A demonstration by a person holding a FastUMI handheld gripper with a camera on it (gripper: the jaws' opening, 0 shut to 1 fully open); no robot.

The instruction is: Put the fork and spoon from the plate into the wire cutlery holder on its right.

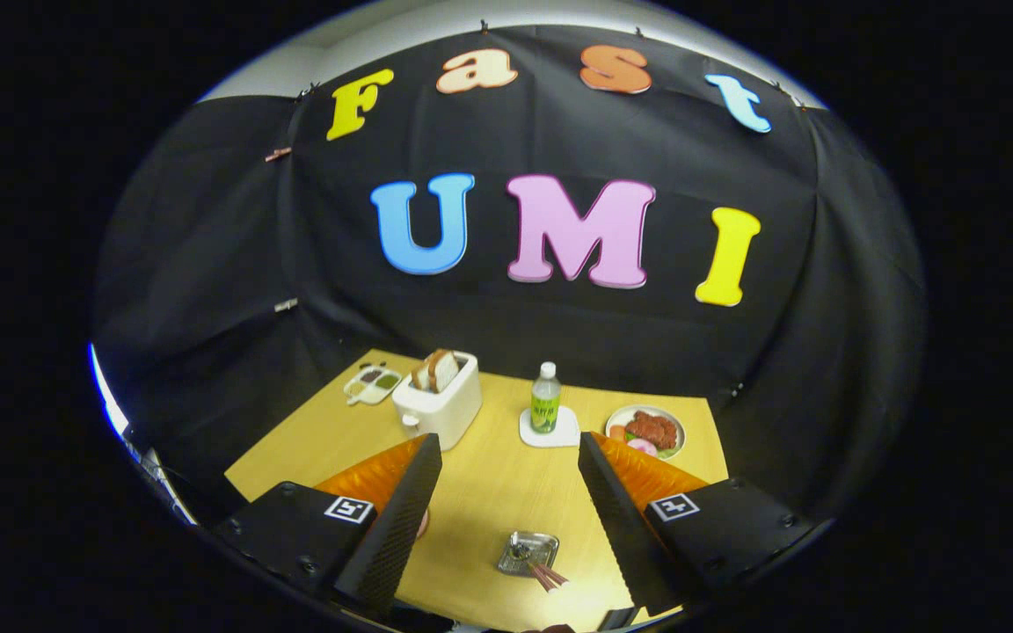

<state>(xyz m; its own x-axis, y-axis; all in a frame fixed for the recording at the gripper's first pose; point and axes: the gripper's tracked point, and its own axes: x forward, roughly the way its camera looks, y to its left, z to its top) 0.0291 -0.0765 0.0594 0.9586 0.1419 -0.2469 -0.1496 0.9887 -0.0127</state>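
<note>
Gripper view: gripper [509,457] fingers spread wide, holding nothing, above the table [489,492]. Wire cutlery holder [528,552] sits between them near the table's front edge.

The wooden desk [489,475] carries a white toaster [440,400] and small sauce tray [372,384] near its far left corner, a bottle [545,397] on a white coaster [550,429] mid-back, a food plate [645,431] far right, and a small metal tray [528,552] near the front edge.
</note>
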